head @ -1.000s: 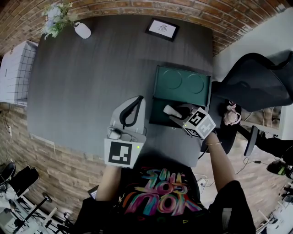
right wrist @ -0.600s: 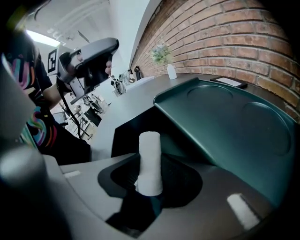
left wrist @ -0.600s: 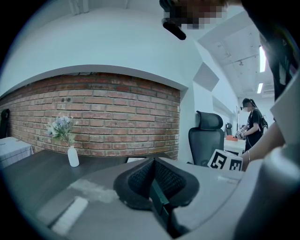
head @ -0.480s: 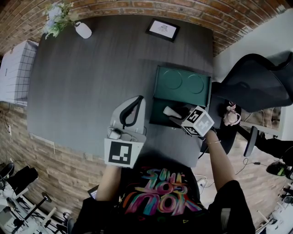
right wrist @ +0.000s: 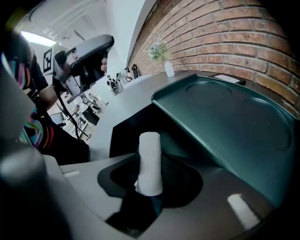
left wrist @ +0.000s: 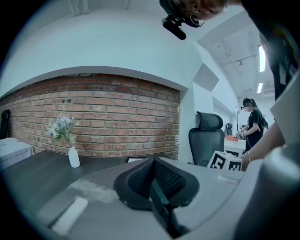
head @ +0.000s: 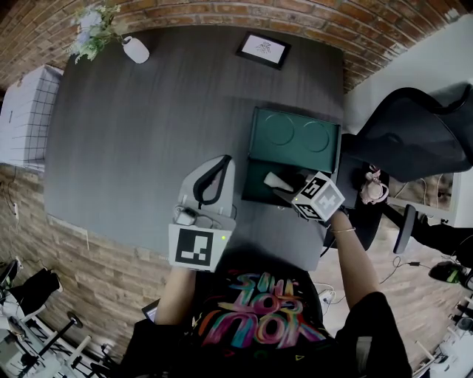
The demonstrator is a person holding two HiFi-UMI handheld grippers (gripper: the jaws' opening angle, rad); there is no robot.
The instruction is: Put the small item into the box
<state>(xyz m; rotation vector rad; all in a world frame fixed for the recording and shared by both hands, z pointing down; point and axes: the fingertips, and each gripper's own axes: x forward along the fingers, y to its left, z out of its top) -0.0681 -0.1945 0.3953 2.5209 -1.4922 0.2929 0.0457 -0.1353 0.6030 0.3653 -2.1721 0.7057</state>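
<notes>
Jaws of the right gripper (right wrist: 151, 194) clamp a small white roll (right wrist: 150, 159) over the open green box (right wrist: 225, 122); left gripper (left wrist: 157, 185) jaws sit together, empty, above the table (head: 148, 133)

This is an office-like workroom: a dark grey table (head: 148, 133) stands against a brick wall (head: 222, 11), with a black swivel office chair (head: 414, 133) at 3 o'clock. A vase of flowers (head: 135, 50) at 11 o'clock and a framed card (head: 261, 48) at 12 o'clock dress the tabletop. Tripod stands (head: 44, 325) crowd the floor at 8 o'clock, and the left gripper view shows another person (left wrist: 253, 124) working under ceiling strip lights (left wrist: 261, 51).
</notes>
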